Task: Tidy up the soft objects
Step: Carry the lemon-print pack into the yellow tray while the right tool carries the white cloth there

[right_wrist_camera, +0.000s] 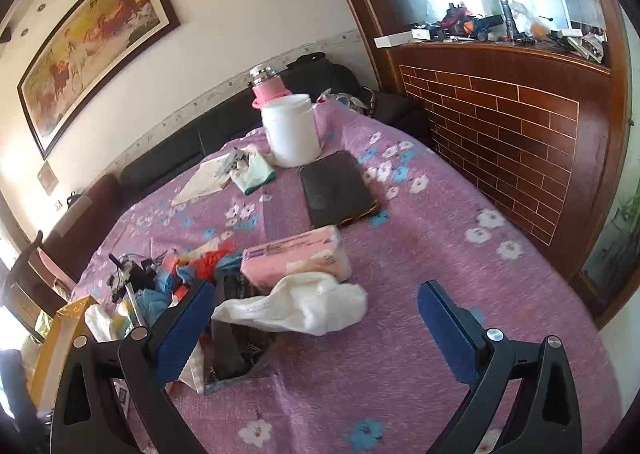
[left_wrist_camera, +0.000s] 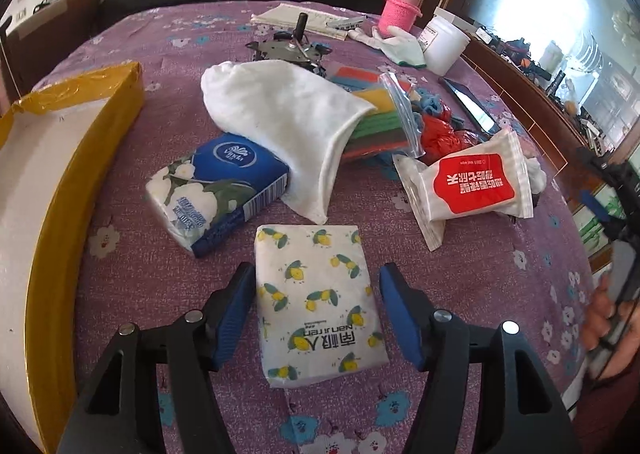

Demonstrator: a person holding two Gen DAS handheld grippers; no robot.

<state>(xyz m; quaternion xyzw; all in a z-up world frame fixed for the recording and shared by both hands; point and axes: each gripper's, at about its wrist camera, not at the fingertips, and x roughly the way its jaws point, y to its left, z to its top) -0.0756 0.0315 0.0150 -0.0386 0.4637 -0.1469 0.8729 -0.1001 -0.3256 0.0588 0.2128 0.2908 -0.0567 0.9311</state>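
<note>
Left wrist view: I see the left gripper (left_wrist_camera: 316, 306) spread wide around the lemon-print tissue pack (left_wrist_camera: 318, 302) lying on the purple tablecloth (left_wrist_camera: 480, 294). Its left pad (left_wrist_camera: 236, 310) appears to touch the pack, though I cannot confirm contact; the right pad stands clear.

Right wrist view: the right gripper (right_wrist_camera: 316, 326) is fully released, holding nothing, above the tablecloth just behind a white cloth (right_wrist_camera: 304, 308).

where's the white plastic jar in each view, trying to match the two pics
Left wrist view: the white plastic jar stands far back, upper right, on the purple bedspread.
Right wrist view: the same jar stands upper centre, behind the dark tablet.
Shared landmark: the pink-sleeved flask beside it.
</note>
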